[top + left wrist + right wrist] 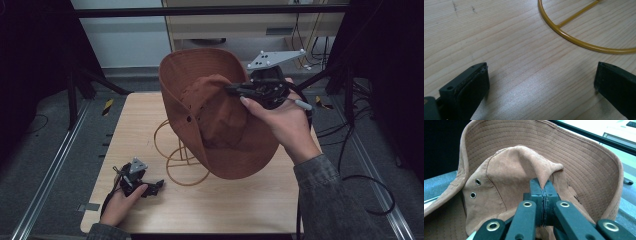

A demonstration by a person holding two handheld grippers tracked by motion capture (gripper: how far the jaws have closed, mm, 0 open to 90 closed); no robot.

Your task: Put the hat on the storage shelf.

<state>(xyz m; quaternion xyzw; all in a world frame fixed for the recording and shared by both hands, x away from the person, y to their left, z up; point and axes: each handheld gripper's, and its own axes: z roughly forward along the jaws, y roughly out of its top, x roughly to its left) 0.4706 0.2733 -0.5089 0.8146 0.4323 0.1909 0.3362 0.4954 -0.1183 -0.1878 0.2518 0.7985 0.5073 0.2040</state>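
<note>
My right hand-held gripper, jaws pinched tight on a fold of the crown, holds the brown hat aloft above the wire stand, which lies below and to its left. My left hand-held gripper, jaws wide apart and empty, rests on the desk nearer the stand.

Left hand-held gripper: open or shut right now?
Open. The left hand-held gripper has its jaws spread wide with bare wooden table between them, gripping nothing; the yellow wire stand lies beyond them.
</note>
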